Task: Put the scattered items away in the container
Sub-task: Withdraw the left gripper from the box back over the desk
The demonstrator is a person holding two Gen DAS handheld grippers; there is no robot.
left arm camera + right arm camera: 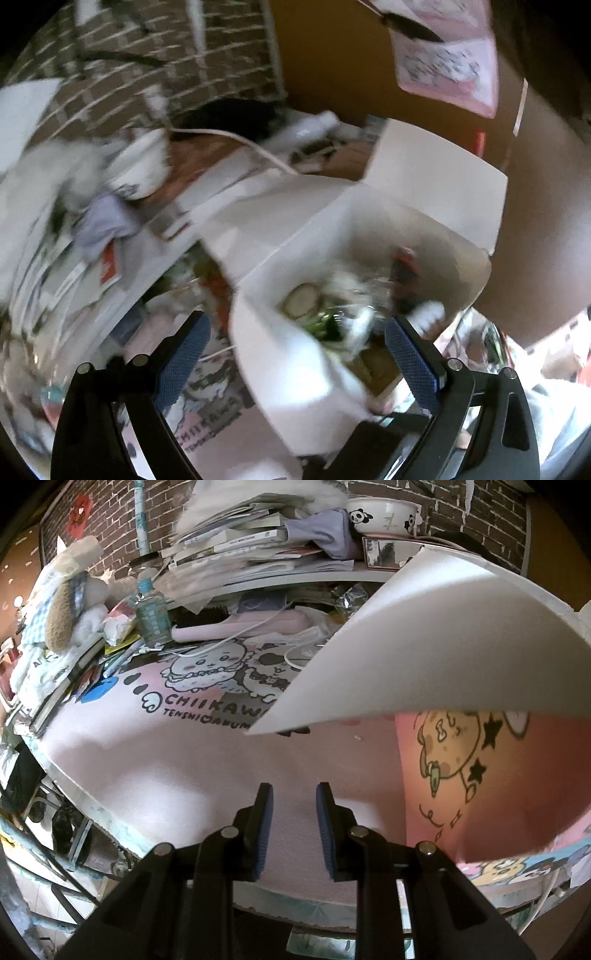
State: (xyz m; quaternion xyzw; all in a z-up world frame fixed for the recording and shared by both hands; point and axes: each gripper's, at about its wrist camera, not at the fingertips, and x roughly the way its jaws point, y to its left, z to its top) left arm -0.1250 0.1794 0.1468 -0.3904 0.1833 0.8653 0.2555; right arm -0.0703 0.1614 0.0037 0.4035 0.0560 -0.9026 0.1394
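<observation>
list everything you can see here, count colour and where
white box: one, open flaps, between the left fingers; blurred items inside
desk mat: one, pink with cartoon print, covering the desk
panda bowl: one, white, on the back shelf
book stack: one pile, pale, shelf left of the bowl
bottle: one, clear greenish, back left of the mat
plush toy: one, tan and white, far left
left gripper: open, blue fingers astride the box
right gripper: open, empty, above the mat

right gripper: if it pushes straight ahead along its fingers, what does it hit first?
Most likely the pink desk mat: the right gripper, fingers slightly apart and empty, points low over its bare stretch. The white box flap hangs above and right of that line, though depth is unclear.
</observation>
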